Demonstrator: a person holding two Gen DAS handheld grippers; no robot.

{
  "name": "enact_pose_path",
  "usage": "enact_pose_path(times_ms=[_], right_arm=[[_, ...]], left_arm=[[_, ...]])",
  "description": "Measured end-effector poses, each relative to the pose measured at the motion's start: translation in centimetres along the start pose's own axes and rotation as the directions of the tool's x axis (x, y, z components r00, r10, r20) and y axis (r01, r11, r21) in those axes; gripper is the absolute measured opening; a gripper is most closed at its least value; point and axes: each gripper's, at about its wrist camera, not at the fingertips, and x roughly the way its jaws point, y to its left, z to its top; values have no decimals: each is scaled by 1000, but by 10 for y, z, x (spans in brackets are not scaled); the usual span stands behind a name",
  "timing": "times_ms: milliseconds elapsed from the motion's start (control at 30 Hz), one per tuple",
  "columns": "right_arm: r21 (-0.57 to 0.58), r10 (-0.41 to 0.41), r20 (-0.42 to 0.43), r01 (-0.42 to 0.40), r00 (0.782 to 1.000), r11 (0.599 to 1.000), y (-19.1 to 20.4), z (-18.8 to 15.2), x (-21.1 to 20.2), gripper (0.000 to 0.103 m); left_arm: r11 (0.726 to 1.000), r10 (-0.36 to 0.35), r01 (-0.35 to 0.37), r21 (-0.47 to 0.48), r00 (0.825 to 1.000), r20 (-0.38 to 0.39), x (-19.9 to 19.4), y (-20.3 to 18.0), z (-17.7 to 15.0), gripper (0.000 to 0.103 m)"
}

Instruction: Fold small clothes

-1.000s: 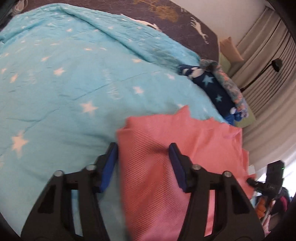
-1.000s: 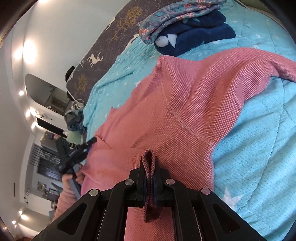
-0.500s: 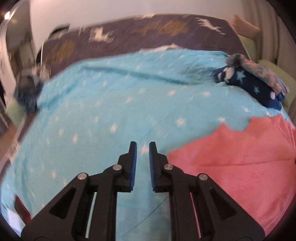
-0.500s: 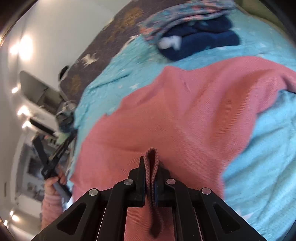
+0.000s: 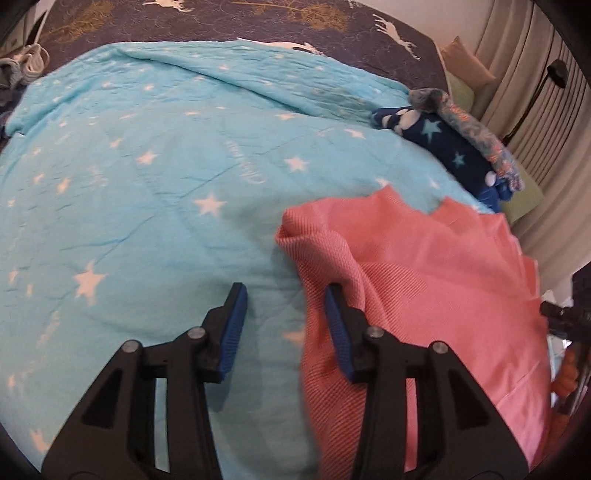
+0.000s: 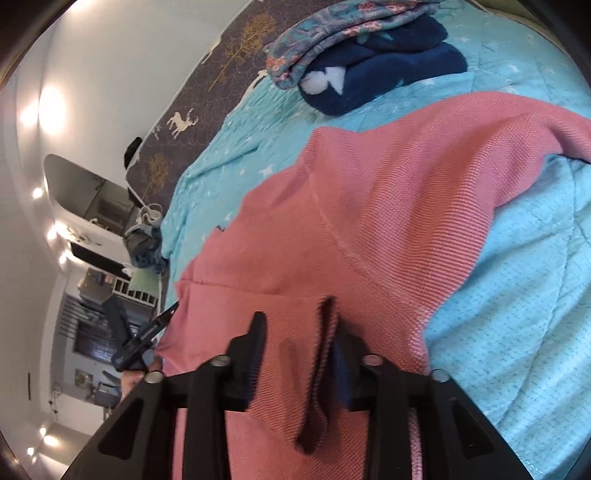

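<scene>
A pink knit garment point(image 5: 424, 295) lies spread on a light-blue star blanket point(image 5: 147, 184). My left gripper point(image 5: 284, 314) hovers at the garment's left edge, its jaws opening. The cloth's edge drapes against the right blue pad, and only blanket shows under the gap. In the right wrist view the same garment point(image 6: 388, 203) fills the middle. My right gripper point(image 6: 297, 332) is opening too. A raised fold of pink cloth point(image 6: 325, 354) stands loose between its fingers, leaning on the right one. The left gripper point(image 6: 140, 339) shows at the garment's far side.
A pile of folded clothes, navy star fleece under a floral piece point(image 5: 454, 147) point(image 6: 369, 70), sits at the blanket's far edge. A dark deer-print sheet point(image 5: 258, 22) borders the blanket. Curtains point(image 5: 546, 122) stand beyond the bed. A grey bundle point(image 6: 144, 243) lies at the bed's corner.
My right gripper was shut on a pink fold and has let it go. My left gripper narrowed beside the garment, then spread again with its right pad against the cloth's edge.
</scene>
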Motion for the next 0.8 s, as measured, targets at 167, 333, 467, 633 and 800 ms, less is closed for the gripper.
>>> enact_pose_path(times_ms=[167, 333, 467, 633, 800], right_arm=[[-46, -2, -32, 0, 999, 999, 11, 9, 21, 4], [-153, 46, 135, -25, 990, 988, 45, 17, -17, 3], [-159, -46, 201, 79, 979, 984, 38, 16, -45, 3], [-20, -110, 148, 114, 983, 993, -9, 4, -45, 3], [53, -111, 161, 104, 981, 993, -32, -8, -49, 3]], left_arm=[[998, -63, 63, 1, 996, 55, -6, -14, 9, 3], [986, -142, 125, 114, 978, 151, -45, -39, 6, 3], [981, -93, 66, 183, 985, 147, -53, -45, 2, 21], [1000, -1, 0, 11, 997, 83, -23, -7, 2, 63], [993, -79, 82, -81, 996, 42, -4, 1, 6, 63]])
